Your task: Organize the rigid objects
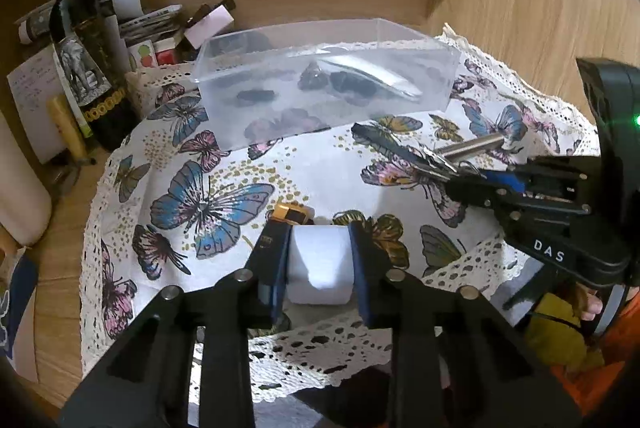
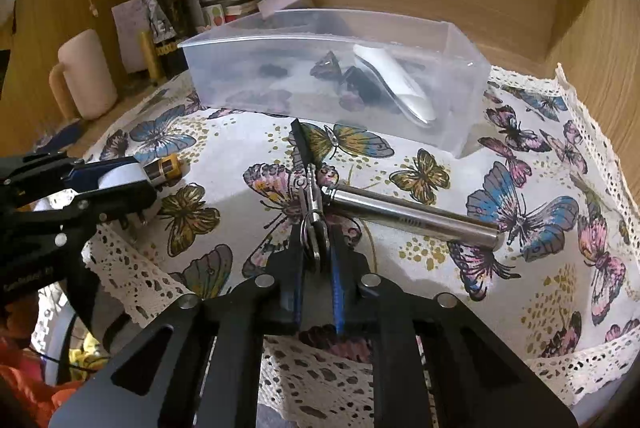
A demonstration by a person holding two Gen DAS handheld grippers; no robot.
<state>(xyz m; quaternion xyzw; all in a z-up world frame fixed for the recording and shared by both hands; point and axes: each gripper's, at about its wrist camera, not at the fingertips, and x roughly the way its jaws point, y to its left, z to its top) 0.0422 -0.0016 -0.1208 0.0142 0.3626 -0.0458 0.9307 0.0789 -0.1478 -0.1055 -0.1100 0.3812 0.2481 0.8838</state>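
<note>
My left gripper (image 1: 320, 232) is shut on a white cylindrical object (image 1: 320, 264), held low over the butterfly cloth; a gold and black battery (image 1: 291, 214) lies just beyond it. The left gripper also shows in the right wrist view (image 2: 132, 176). My right gripper (image 2: 316, 240) is shut on a key bunch (image 2: 312, 204) with a black fob and a silver metal tube (image 2: 412, 216) that rests on the cloth. The right gripper also shows in the left wrist view (image 1: 460, 176). A clear plastic bin (image 1: 320, 80) behind holds a silver-white object (image 2: 396, 84) and dark pieces.
A dark wine bottle (image 1: 80, 40), papers and small boxes crowd the back left corner. A cream mug (image 2: 84, 72) stands left of the bin. Wooden walls close the back and right side. The lace-edged cloth (image 2: 540, 340) covers the wooden surface.
</note>
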